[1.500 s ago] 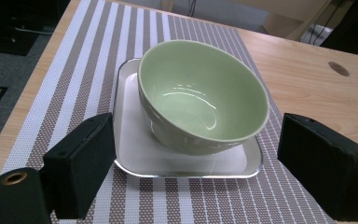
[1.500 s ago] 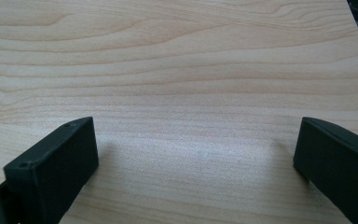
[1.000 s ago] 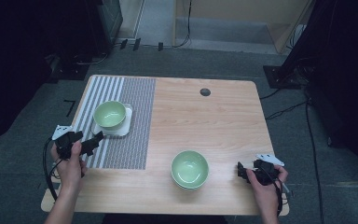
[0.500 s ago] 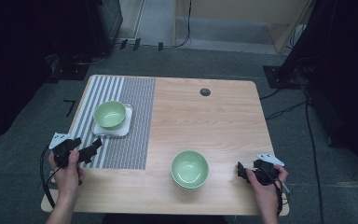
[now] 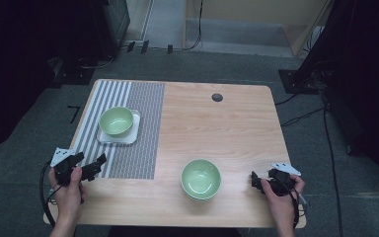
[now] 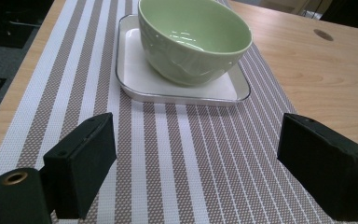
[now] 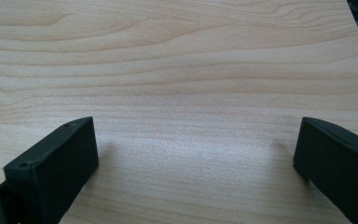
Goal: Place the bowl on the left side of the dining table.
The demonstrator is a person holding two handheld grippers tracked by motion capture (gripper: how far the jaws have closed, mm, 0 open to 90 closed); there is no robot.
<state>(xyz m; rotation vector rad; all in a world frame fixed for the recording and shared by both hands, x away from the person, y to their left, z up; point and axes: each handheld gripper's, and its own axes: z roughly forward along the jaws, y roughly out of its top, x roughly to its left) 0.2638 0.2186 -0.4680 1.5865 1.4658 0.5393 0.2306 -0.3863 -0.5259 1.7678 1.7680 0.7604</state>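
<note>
beyond left claw [image 6: 196,154] (agape): bowl [image 6: 193,39]

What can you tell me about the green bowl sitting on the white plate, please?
The green bowl is pale, glossy and ceramic-looking, round, deep, upright and empty. It stands on a white square plate with rounded corners, which lies on the striped placemat at the table's far left. The left gripper, jaws open, faces it from nearby without touching.
</note>
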